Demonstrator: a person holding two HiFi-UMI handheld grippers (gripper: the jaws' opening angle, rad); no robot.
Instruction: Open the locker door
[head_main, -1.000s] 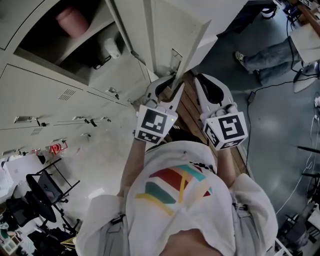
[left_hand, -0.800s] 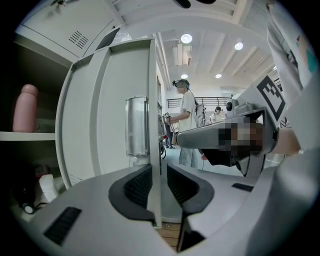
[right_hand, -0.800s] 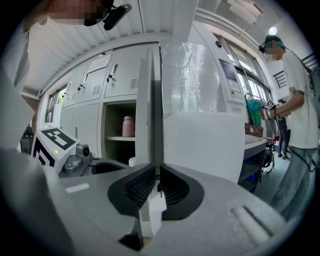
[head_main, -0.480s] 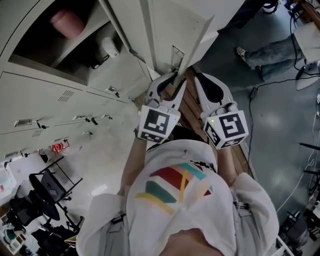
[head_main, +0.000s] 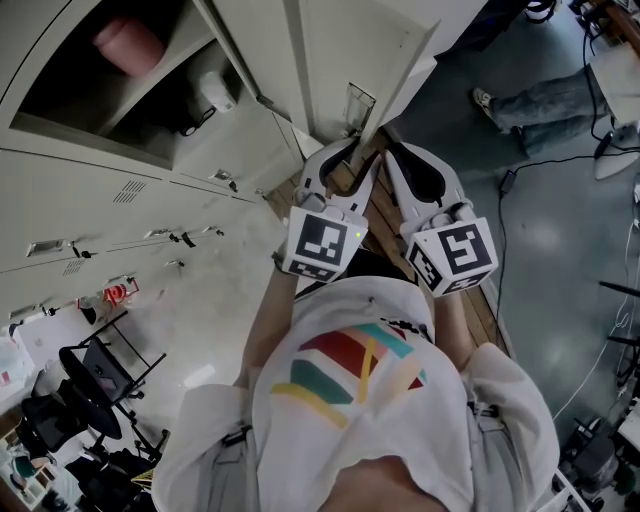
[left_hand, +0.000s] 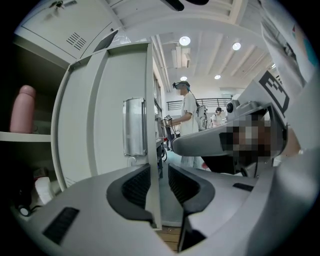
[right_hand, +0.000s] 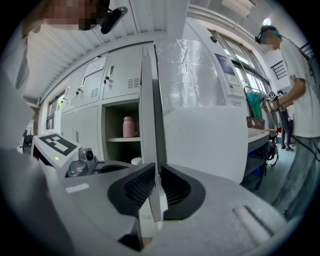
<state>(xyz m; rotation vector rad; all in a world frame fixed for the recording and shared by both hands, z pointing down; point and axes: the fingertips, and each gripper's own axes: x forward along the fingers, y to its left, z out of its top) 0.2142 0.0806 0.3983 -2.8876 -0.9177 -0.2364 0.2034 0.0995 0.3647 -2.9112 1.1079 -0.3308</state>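
Gleaming grey floor (head_main: 545, 235), wooden platform (head_main: 383, 230), locker door (head_main: 350, 50)

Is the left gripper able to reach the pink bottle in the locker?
Likely yes: the left gripper has just been opening its jaws around the door edge; the pink bottle stands unobstructed.

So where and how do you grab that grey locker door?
Pinch the pale grey metal locker door by its thin free edge, coming straight at that edge. The door stands open, edge-on, thin enough to slip between jaws; the right gripper is shut on it there.
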